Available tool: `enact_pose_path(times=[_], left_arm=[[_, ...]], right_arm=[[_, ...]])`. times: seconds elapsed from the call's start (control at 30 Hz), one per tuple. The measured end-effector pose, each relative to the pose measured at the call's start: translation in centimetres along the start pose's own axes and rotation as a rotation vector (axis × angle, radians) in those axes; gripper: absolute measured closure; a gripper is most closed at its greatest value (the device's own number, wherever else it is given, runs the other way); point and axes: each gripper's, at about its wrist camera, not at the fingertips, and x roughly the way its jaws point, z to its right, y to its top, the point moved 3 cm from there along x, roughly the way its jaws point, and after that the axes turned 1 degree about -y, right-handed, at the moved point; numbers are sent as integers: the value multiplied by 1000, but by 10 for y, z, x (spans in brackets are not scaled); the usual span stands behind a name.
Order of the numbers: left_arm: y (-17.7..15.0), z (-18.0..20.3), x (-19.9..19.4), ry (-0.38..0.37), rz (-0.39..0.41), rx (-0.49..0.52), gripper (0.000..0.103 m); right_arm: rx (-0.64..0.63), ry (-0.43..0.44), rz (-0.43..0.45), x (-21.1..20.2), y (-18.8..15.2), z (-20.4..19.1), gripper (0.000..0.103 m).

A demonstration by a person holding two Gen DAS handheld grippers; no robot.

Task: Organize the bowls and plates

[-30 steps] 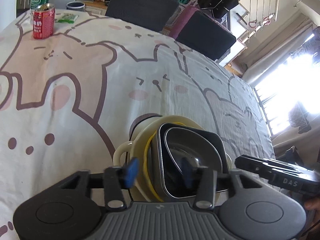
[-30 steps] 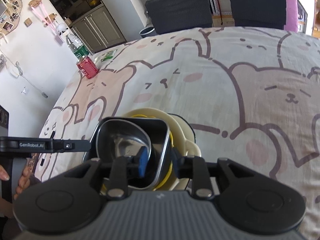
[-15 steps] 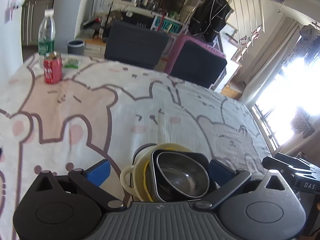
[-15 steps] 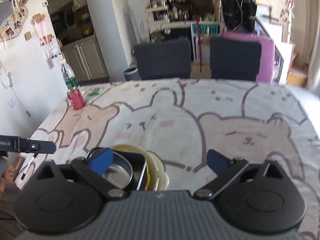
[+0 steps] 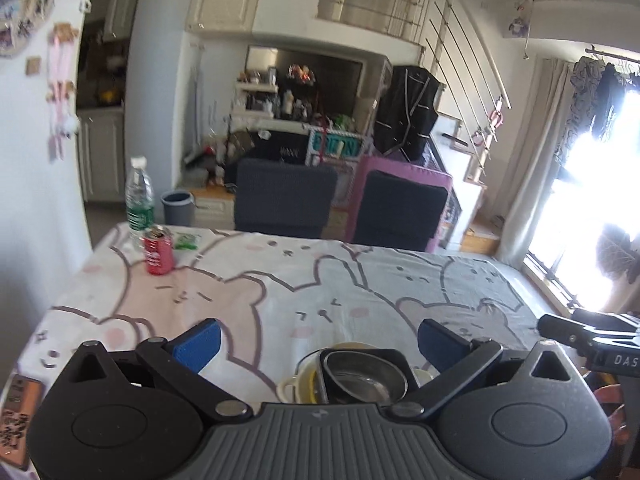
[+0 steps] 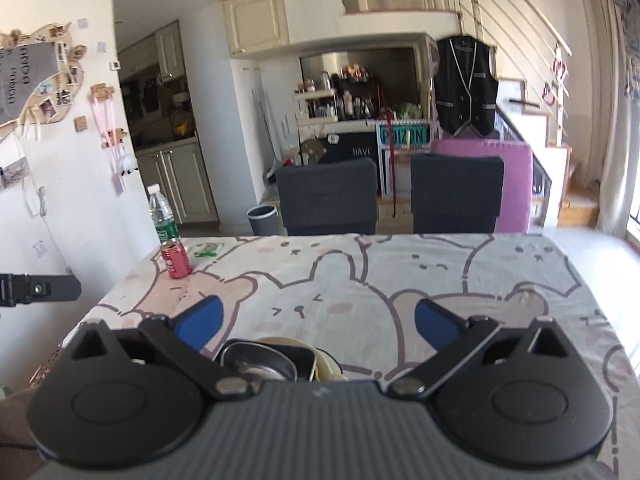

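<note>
Both grippers wide open above the stacked dishes, nothing held.

We had the left gripper (image 5: pixel 318 340) w/ blue pads spread fully apart, empty; same for the right gripper (image 6: pixel 318 318). Btw them & below sat the stack on the bear-print tablecloth (image 5: pixel 320 280), near its front edge: steel bowl (image 5: pixel 366 378) nested in a dark square dish (image 5: pixel 394 356), itself inside a cream bowl (image 5: pixel 290 388) w/ a yellow rim showing. Red can (image 5: pixel 159 251) & water bottle (image 5: pixel 139 200) stood at the far left corner, well apart from the stack. Two dark chairs (image 5: pixel 285 204) behind the table.
</note>
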Motion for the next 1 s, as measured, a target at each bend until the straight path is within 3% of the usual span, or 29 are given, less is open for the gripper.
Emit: enact_pose_path(times=[0.23,0.37,0.63,1.0], left_arm=[[-37,4,-33,20,52,14,0],[-61,3,-37,79,93,46,0],[-101,-8,-23,143,77,77,0],[-124,-11,-22,185,75,105,0]], right_arm=[[22,-26,49,-40,-26,-1,0],[20,-72,67,-51,-47,-1,0],[-7,-145,98,-59,-82,-5,0],[-58,-210,102,-56,-118,-11,0]])
